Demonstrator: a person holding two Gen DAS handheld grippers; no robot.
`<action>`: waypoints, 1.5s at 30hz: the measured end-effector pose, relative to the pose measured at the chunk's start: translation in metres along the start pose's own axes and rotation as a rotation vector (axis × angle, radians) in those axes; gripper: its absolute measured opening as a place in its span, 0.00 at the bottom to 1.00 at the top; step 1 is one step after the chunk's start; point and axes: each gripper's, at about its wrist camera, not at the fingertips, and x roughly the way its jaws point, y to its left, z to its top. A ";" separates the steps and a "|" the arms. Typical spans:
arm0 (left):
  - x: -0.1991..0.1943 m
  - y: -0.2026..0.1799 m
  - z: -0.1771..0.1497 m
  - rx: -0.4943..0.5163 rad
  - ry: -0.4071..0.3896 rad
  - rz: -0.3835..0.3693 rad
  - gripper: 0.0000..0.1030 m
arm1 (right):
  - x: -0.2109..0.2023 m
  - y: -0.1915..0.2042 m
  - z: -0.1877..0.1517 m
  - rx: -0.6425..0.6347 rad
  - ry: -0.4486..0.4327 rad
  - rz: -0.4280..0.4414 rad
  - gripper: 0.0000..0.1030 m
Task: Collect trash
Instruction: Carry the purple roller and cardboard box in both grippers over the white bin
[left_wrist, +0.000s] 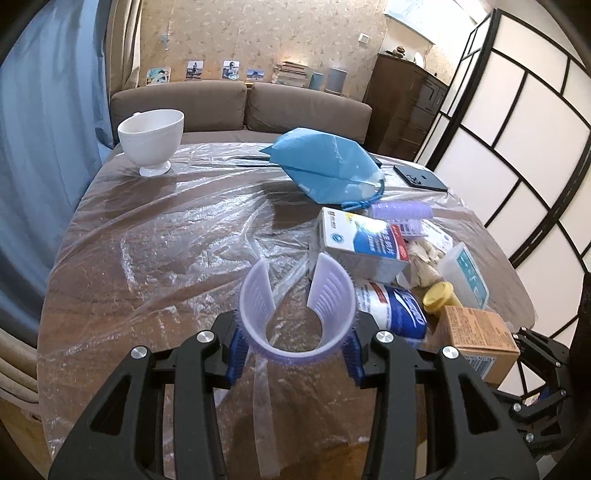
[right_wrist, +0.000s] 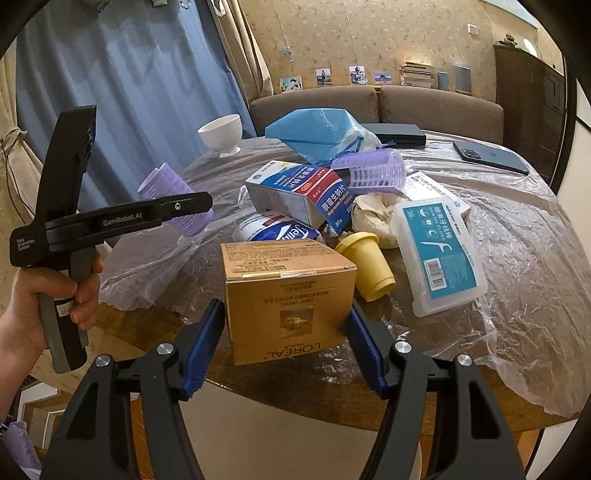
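Note:
My left gripper is shut on a purple hair roller and holds it above the table; it also shows in the right wrist view, held up at the left. My right gripper has its jaws on both sides of a tan L'Oreal box at the table's near edge, touching or nearly touching it. Behind the box lie a yellow cup, a blue-and-white tissue pack, a medicine box, a floss box, a crumpled tissue and a second purple roller.
The round table is covered in clear plastic film. A white footed bowl stands at the far left. A blue drawstring bag lies in the middle. A phone and a dark case lie at the back right. A brown sofa stands behind.

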 end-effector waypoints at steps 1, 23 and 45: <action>-0.001 -0.001 -0.001 0.005 0.000 0.002 0.43 | -0.002 0.001 -0.001 0.000 -0.003 0.000 0.63; -0.036 -0.027 -0.031 0.070 0.027 -0.080 0.43 | -0.034 0.010 -0.011 0.069 -0.033 -0.011 0.63; -0.065 -0.068 -0.069 0.071 0.039 -0.075 0.43 | -0.058 0.013 -0.039 0.035 0.009 0.034 0.63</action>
